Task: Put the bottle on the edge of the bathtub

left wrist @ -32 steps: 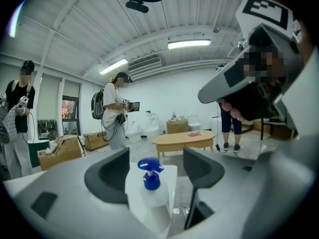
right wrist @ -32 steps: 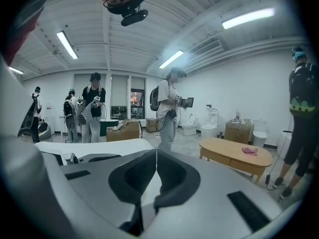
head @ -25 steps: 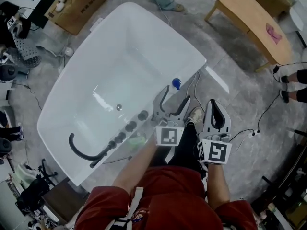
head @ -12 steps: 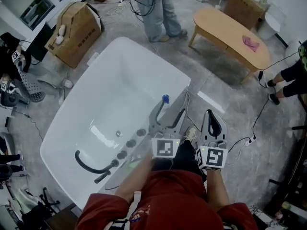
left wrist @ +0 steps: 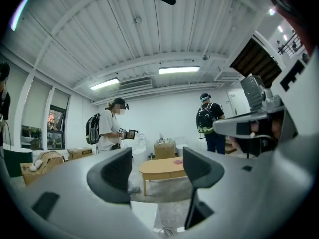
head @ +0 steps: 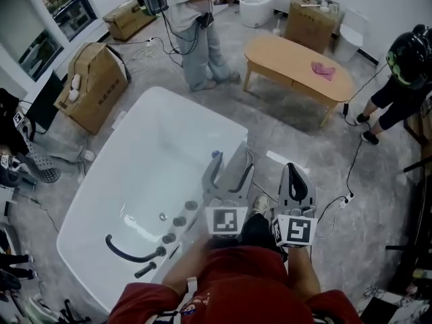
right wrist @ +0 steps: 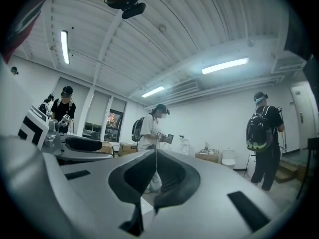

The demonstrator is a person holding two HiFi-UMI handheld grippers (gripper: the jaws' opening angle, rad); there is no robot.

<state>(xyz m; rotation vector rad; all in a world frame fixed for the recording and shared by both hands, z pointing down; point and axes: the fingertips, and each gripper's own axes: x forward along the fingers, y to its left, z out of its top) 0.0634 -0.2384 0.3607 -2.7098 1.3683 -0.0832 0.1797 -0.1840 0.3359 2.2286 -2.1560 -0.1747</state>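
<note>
Item, white freestanding bathtub (head: 152,154) on a grey floor, seen from above, with a black spout (head: 127,253) and a row of dark knobs (head: 179,221) on its near rim. Item, bottle (head: 216,155): only its blue top shows, at the tub's right-hand rim, just beside one jaw tip of the left gripper; whether it stands on the rim or just inside cannot be told. Item, left gripper (head: 232,162), held over that same rim, jaws well apart and holding nothing; its own view (left wrist: 158,171) shows only floor and furniture through the gap. Item, right gripper (head: 293,171), held over the floor to the right of the tub, jaws pressed together with nothing between them, as its own view (right wrist: 155,173) shows. Each gripper carries a cube with a square black-and-white marker (head: 226,221); these are patterns, not letters. Item, low wooden surface (head: 290,63) beyond the tub, bearing a pink cloth (head: 322,68). Item, cardboard carton (head: 94,86) to the left of the tub, any print too small to read; a second carton (head: 310,12) stands beyond the wooden surface. Item, one person (head: 185,25) standing at the tub's far end, another person (head: 401,79) at the right edge.
</note>
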